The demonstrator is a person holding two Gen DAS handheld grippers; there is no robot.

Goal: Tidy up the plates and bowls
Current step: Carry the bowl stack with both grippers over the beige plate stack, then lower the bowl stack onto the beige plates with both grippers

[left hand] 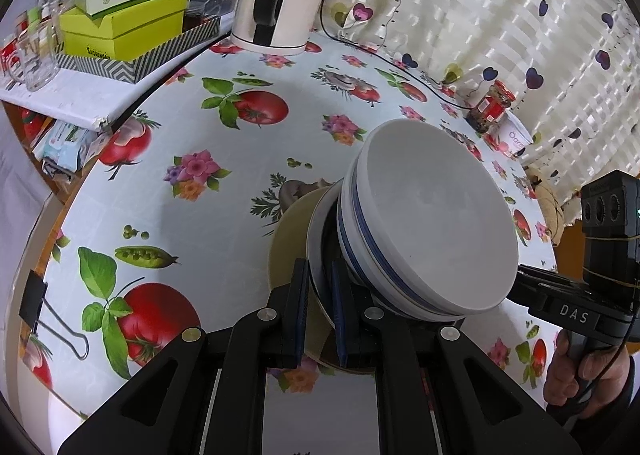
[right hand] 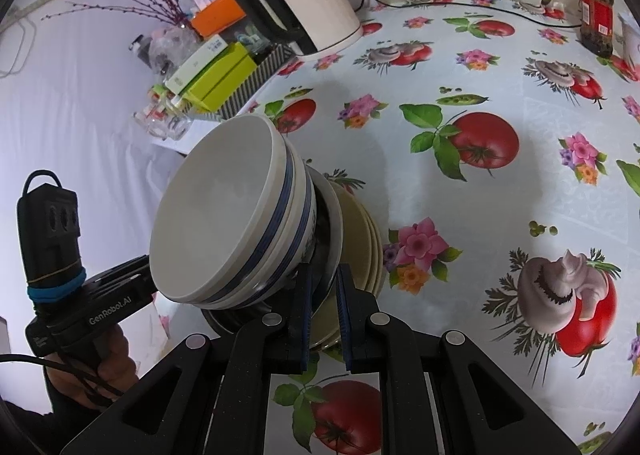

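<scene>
- The left hand-held gripper (left hand: 320,307) was pinching the near rim of the stack of plates (left hand: 294,251), its blue-padded jaws pressed together on the plate edges.
- The right hand-held gripper (right hand: 324,315) was clamped in the same way on the opposite rim of that stack, so the load was carried from two sides; one grip alone would likely have let it tip.
- On the plates sat the nested bowls (left hand: 428,223), white with blue bands. In both wrist views the whole pile appeared tilted, and it seemed to be lifted clear of the desk (left hand: 224,191) rather than resting on it, though the underside was hidden.
- Bowls on top of plates looked like a deliberate order: the flat, wide pieces made the base and the deep ones nested above.
- Each view showed the person's other hand (right hand: 108,371) wrapped round the opposite gripper's handle.
- A binder clip (left hand: 44,311) held the patterned cloth at the desk's left edge.
- The middle of the desk was bare cloth, a likely place to set the pile down.
- Along the far edge stood an electric kettle (left hand: 280,3), with its cord trailing toward a red-lidded jar (left hand: 494,105) near the far right corner.
- At the far left corner boxes (left hand: 124,27) were piled by glass jars (left hand: 34,51).
</scene>
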